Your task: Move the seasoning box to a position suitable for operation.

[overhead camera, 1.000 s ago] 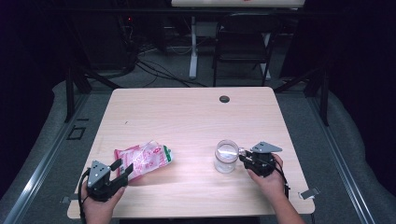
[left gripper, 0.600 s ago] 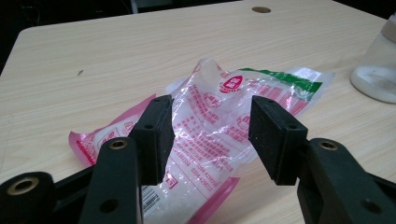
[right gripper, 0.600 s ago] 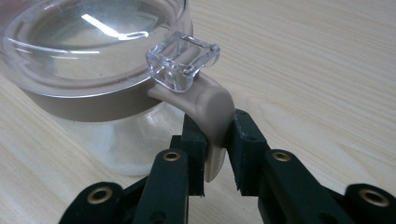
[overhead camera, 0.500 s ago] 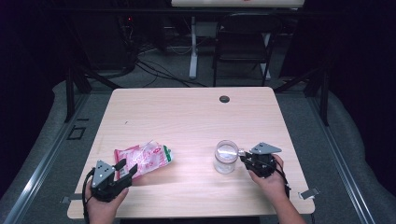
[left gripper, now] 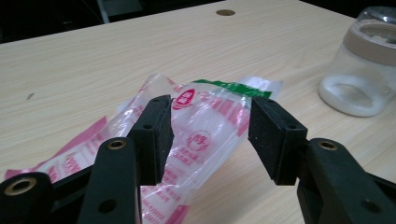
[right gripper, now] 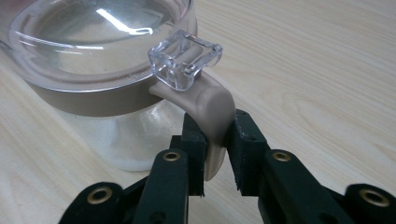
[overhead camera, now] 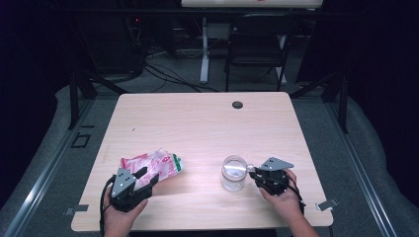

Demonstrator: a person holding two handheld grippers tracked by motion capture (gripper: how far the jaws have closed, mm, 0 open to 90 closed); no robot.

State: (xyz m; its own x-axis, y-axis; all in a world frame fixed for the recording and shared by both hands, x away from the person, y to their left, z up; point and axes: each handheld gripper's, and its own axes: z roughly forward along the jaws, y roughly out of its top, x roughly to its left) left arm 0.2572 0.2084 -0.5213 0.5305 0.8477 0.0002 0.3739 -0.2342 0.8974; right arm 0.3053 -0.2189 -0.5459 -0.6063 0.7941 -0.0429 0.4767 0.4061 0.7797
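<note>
Your left gripper [overhead camera: 143, 178] slid forward along the near edge of the tabletop [overhead camera: 197, 123] since the earlier pictures, closing the gap to the plastic bag [overhead camera: 155, 165], while your right hand stayed put beside the jar [overhead camera: 233, 173].

You held the left gripper with its jaws apart and nothing pressed between them. In the left gripper view, the plastic bag [left gripper: 201, 126], clear with pink print and a green strip at its far end, lay flat on the tabletop just ahead of and below the pads; one crumpled edge rose between the two jaws, but neither pad touched it as far as you could see. The bag sat at the near left of the tabletop, well apart from the jar.

Your right gripper [right gripper: 215, 140] had just been closing, and its pads sat on either side of the beige latch handle [right gripper: 212, 112] that curved down from the jar's rim, pinching it. The clear clasp [right gripper: 184, 58] stood just above the jaws. The glass jar [right gripper: 93, 70], with its clear lid and beige band, stood upright on the tabletop, directly in front of that gripper at the near right.
</note>
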